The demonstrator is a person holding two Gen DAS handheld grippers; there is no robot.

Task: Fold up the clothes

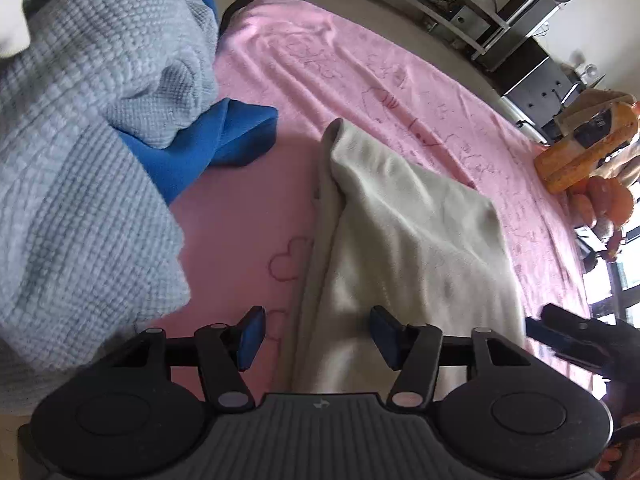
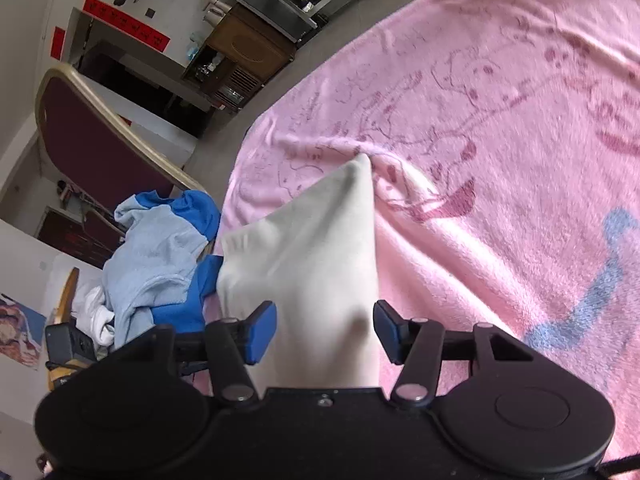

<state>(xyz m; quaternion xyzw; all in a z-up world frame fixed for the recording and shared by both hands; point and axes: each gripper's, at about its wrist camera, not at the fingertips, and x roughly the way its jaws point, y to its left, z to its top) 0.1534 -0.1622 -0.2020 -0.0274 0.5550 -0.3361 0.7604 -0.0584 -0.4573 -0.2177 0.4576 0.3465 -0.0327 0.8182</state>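
Cream cloth (image 1: 404,216) lies folded into a long strip on the pink blanket (image 1: 360,80) in the left wrist view, and the left tool (image 1: 316,334) hangs spread above its near end, pinching nothing; the grey-blue knit (image 1: 80,140) waits beside. From the right wrist view, the right tool (image 2: 325,332) is likewise spread over the same cloth (image 2: 312,236), pads clear. For a neat next fold, I would pinch both near corners evenly, lift together, and lay edge on edge.
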